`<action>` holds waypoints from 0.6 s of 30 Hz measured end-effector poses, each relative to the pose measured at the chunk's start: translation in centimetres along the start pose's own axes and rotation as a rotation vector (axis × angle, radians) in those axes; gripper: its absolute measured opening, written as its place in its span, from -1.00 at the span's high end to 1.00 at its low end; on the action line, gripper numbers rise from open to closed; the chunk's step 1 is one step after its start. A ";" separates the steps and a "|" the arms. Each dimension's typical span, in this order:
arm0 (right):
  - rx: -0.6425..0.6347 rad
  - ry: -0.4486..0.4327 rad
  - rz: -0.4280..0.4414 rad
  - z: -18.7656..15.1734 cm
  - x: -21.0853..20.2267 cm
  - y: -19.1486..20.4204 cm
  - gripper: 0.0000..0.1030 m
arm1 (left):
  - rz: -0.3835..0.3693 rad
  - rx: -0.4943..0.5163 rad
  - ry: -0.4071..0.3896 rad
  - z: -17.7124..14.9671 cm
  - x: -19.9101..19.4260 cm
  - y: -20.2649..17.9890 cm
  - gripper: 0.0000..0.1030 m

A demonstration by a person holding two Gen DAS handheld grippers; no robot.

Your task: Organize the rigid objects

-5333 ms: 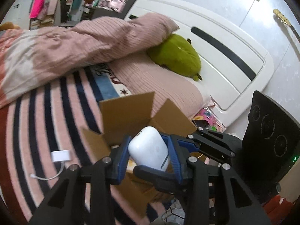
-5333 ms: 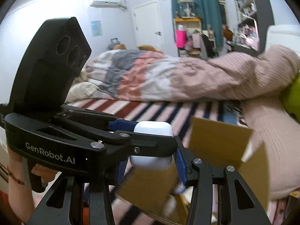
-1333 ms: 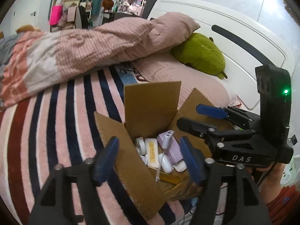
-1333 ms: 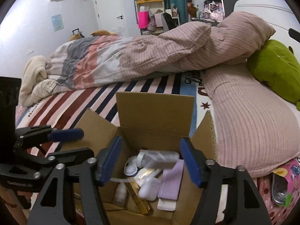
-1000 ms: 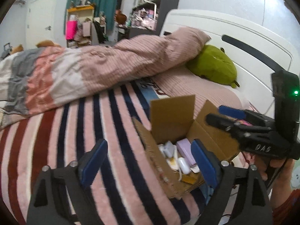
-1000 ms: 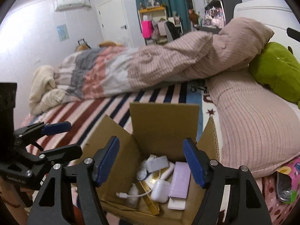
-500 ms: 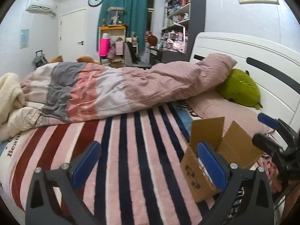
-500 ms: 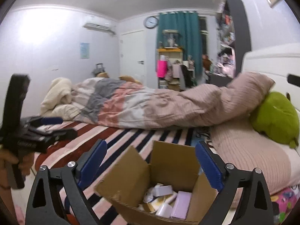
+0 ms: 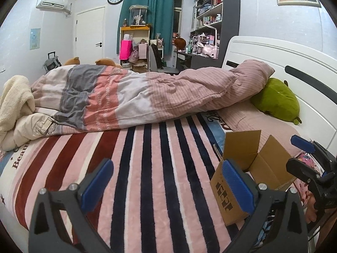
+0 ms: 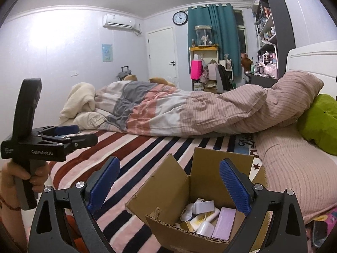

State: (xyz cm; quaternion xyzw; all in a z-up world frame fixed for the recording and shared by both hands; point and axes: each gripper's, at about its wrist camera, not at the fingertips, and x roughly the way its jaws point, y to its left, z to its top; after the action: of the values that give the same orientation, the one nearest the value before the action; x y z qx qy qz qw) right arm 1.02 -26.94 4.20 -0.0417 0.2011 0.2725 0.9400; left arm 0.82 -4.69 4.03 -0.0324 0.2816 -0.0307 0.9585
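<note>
An open cardboard box point(image 10: 210, 164) stands on the striped bed cover, holding a purple box point(image 10: 224, 223), a white charger point(image 10: 203, 206) and other small white things. My right gripper point(image 10: 170, 161) hangs open just above and in front of the box, nothing between its blue pads. In the left wrist view the box point(image 9: 242, 145) sits low right, beyond the right pad of my left gripper point(image 9: 167, 168), which is wide open over bare stripes. Each gripper shows in the other's view: the right gripper point(image 9: 289, 152), the left gripper point(image 10: 87, 133).
A rolled pink and grey quilt point(image 9: 134, 97) lies across the bed behind the striped cover point(image 9: 147, 168). A green plush point(image 9: 276, 101) and pink pillow point(image 10: 294, 168) rest by the white headboard point(image 9: 273, 57). A hand point(image 10: 31, 175) holds the left gripper's handle.
Both grippers drew back from the box, tilted upward, and their jaws widened. The left view swung left, so the box slid to its lower right edge.
</note>
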 end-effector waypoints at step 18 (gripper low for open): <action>0.009 0.004 0.013 -0.2 0.1 -0.2 -0.84 | 0.013 -0.019 -0.006 0.0 -0.1 0.5 -0.98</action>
State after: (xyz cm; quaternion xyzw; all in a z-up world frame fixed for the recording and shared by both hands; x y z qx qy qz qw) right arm 1.16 -27.10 3.94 -0.0366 0.2043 0.2776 0.9380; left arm 0.76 -4.16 4.05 -0.0396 0.2790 -0.0219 0.9592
